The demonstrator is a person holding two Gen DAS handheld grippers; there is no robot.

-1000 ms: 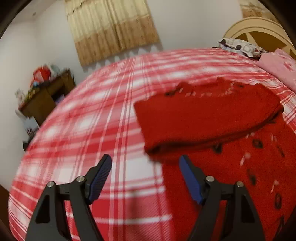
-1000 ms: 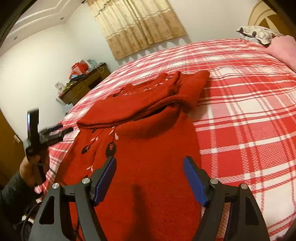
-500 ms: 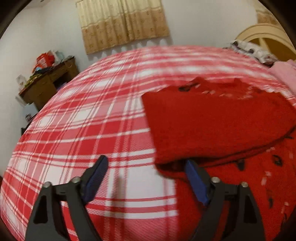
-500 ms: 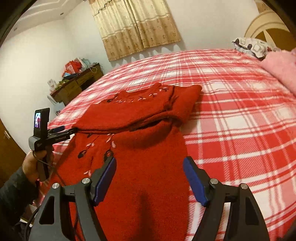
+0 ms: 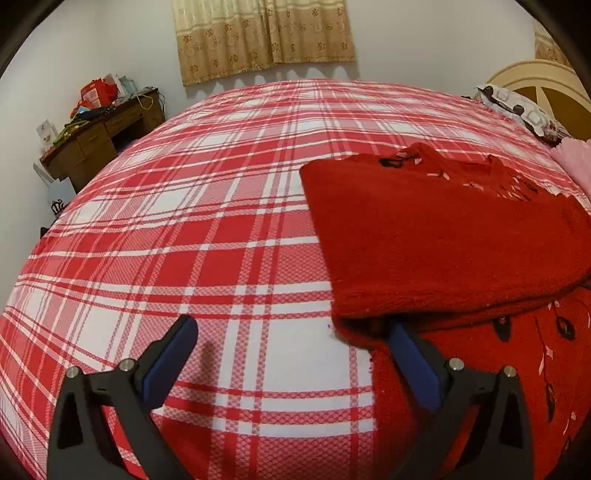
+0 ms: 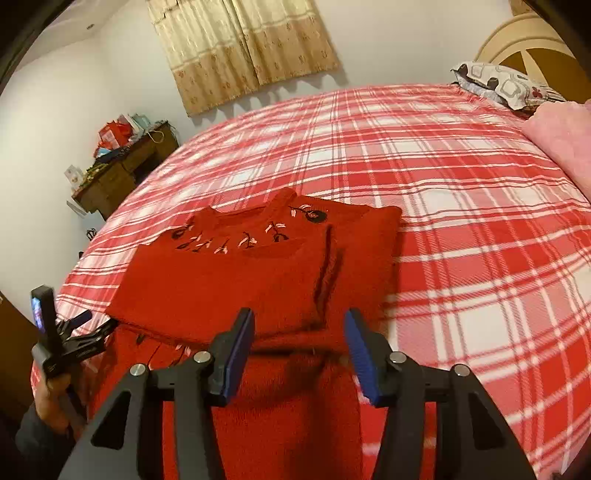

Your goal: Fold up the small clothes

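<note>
A red knitted sweater (image 6: 236, 280) with dark and pink embroidery lies on the red-and-white plaid bed (image 6: 461, 229), its upper part folded over its body. My right gripper (image 6: 300, 341) hovers over the near edge of that fold; its jaws are closing with the cloth below and between them, pads not pressing. My left gripper (image 5: 291, 350) is at the sweater's (image 5: 443, 240) left edge, jaws opening wide; its right finger (image 5: 410, 358) sits at the corner of the fold, its left finger over bare bedspread (image 5: 184, 221). The left gripper (image 6: 74, 332) also shows at the right wrist view's lower left.
A cluttered wooden desk (image 5: 99, 140) stands by the wall beyond the bed's left side, under a beige curtain (image 5: 262, 33). A patterned pillow (image 6: 506, 85), a pink blanket (image 6: 561, 144) and a rounded headboard (image 5: 543, 85) are at the far right. A hand (image 6: 48, 395) holds the left gripper.
The right gripper moved forward over the sweater to the folded edge and its jaws narrowed. The left gripper's jaws widened and it settled lower at the sweater's left corner.
</note>
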